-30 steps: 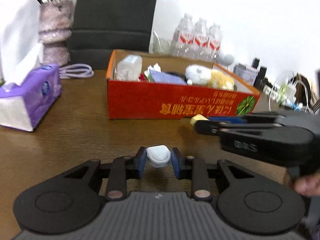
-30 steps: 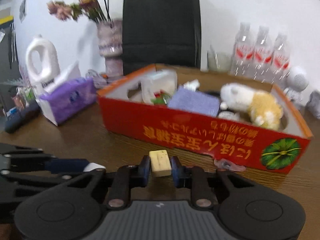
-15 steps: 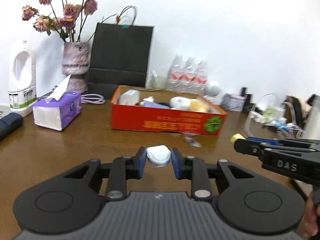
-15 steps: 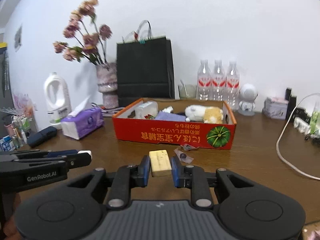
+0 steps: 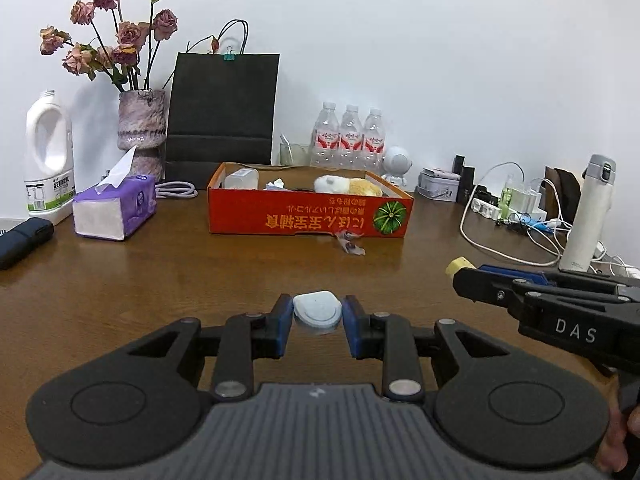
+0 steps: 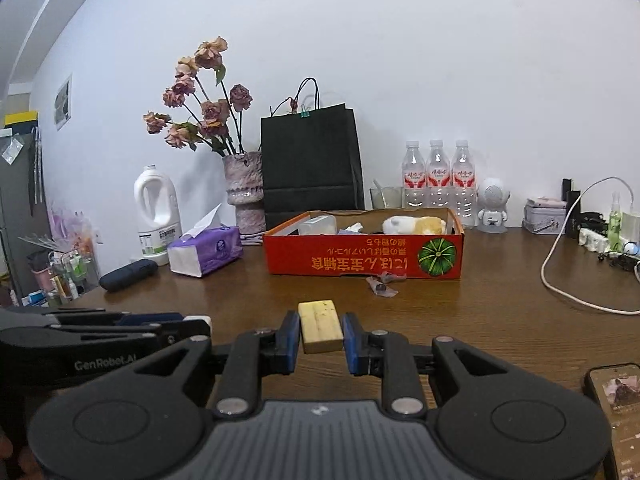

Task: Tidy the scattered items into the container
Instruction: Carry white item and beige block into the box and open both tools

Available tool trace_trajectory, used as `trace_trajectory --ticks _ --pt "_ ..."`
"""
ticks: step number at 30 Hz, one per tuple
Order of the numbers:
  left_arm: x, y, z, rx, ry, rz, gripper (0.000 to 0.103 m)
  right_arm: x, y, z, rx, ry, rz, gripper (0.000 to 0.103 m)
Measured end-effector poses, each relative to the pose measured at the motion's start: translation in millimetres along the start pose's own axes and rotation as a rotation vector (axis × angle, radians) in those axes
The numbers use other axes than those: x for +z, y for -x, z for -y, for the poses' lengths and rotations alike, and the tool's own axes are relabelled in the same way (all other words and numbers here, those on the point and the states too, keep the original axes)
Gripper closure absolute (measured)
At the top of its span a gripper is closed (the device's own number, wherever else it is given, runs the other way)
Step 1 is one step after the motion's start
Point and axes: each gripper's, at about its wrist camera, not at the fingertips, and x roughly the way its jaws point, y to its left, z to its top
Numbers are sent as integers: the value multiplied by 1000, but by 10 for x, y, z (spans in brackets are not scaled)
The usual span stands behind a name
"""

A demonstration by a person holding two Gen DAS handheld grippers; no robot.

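Note:
My left gripper [image 5: 318,322] is shut on a small pale grey-white rounded case [image 5: 318,313], held above the brown table well in front of the red cardboard box [image 5: 308,216]. My right gripper [image 6: 320,336] is shut on a yellow rectangular block [image 6: 321,326]; it also shows at the right of the left wrist view [image 5: 464,270]. The box [image 6: 360,258] holds a plush toy [image 6: 414,225], a clear plastic container [image 6: 318,225] and other items. A crumpled wrapper [image 6: 382,284] lies on the table in front of the box, also in the left wrist view [image 5: 351,245].
A purple tissue pack [image 5: 116,210], white jug [image 5: 48,160], flower vase [image 5: 141,132], black paper bag [image 5: 222,114] and water bottles [image 5: 350,140] stand behind. Cables and a power strip [image 5: 516,216] and a white flask [image 5: 588,216] are at the right. A phone [image 6: 616,396] lies near right.
Both grippers have pulled back and risen away from the red box, each still holding its item. The box now appears much farther off.

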Motion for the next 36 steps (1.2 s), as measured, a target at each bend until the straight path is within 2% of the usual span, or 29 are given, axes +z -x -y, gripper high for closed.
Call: trace_trajectory --ticks 4,6,9,12,15,18,21,24,27,29,30,32,35,36 --pt "237 -277 -109 -10 6 1 74 116 -207 84 -22 -8 -12 81" --pt "421 -472 -168 -1 -7 31 74 238 -402 176 -43 -15 -26 81" --pt "716 -863 -239 30 -52 69 74 489 -802 381 -44 -63 -54 81" --pt "1004 -1387 -325 54 -81 50 74 799 -1332 591 -43 -98 -97 81" --pt "1289 -1966 -467 81 -70 -15 74 1119 -1841 794 -24 -157 -137 81" --pt "1536 -2568 -679 57 -13 -185 75 1450 -2404 978 -27 -188 -221 81" --pt "1679 -3012 -814 63 -3 -316 74 1678 -3017 1182 -46 -237 -379 81" --pt "1737 -3266 -860 77 -26 -387 73 1736 -3540 1353 -62 -270 -530 81" --pt "1714 -3418 -903 89 -30 -446 68 1682 -3919 1402 -97 -253 -648 81" --pt "1686 -3481 -920 104 -41 -463 53 1590 -4069 1416 -138 -256 -703 79" --pt "1676 -3496 -931 102 -45 -469 50 1541 -4112 1419 -156 -261 -726 79" --pt "1651 -3503 -941 81 -49 -488 48 1452 -4150 1450 -155 -299 -759 63" --pt "1663 -3486 -924 71 -50 -511 44 1364 -4122 1439 -158 -300 -785 48" --pt "1679 -3480 -923 74 -42 -516 42 1339 -4101 1440 -153 -309 -799 47"
